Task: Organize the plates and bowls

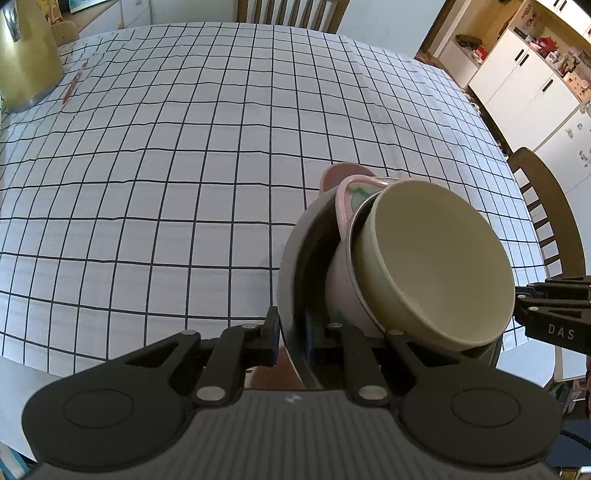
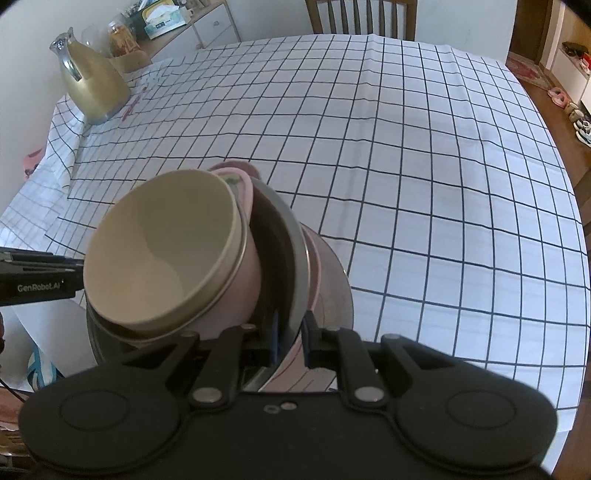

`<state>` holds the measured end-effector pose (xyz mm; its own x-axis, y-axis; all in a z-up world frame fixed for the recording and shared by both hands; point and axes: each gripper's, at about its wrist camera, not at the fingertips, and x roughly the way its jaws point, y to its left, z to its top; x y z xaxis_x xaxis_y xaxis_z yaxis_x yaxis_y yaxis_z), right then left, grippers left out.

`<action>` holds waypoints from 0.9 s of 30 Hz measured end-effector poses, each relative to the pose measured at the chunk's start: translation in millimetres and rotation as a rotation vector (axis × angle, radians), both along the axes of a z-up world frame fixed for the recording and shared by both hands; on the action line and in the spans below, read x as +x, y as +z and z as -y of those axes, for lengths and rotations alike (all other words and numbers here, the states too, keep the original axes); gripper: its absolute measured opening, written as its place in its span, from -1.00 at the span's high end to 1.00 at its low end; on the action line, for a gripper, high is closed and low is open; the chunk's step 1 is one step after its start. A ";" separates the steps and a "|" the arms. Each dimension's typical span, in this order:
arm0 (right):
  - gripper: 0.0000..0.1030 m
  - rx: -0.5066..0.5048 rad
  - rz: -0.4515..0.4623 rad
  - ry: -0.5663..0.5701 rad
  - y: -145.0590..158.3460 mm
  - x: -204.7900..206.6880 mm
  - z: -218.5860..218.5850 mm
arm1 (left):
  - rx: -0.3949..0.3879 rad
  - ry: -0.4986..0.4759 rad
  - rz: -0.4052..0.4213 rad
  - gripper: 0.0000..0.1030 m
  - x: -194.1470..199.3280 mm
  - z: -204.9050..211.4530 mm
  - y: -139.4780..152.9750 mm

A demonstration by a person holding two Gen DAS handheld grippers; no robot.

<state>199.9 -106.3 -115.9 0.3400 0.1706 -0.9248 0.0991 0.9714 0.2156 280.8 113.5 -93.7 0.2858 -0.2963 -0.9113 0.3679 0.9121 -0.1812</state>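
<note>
Below, the round worktop (image 1: 184, 147) under its white cloth with a dark grid fills both views, a wooden chair (image 2: 360, 16) at its far edge. Near the far left corner stands a tall gold-coloured metal jug (image 2: 94, 86). Over the near edge hangs a nested stack: a wide grey plate (image 1: 291, 236) carrying a pink handled bowl (image 1: 341, 291), with a cream round bowl (image 1: 436, 258) seated inside it. The left tongs (image 1: 291, 338) pinch the grey plate's rim at one side; the right tongs (image 2: 290, 341) clamp the rim opposite.
</note>
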 end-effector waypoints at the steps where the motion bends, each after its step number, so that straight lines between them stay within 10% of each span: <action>1: 0.74 0.000 -0.001 0.000 -0.4 0.0 0.5 | -0.001 -0.001 -0.001 0.76 0.0 0.3 -0.6; 27: 0.72 -0.019 -0.024 -0.026 -14.3 0.6 7.1 | 0.016 -0.059 0.014 0.76 8.3 17.1 -18.3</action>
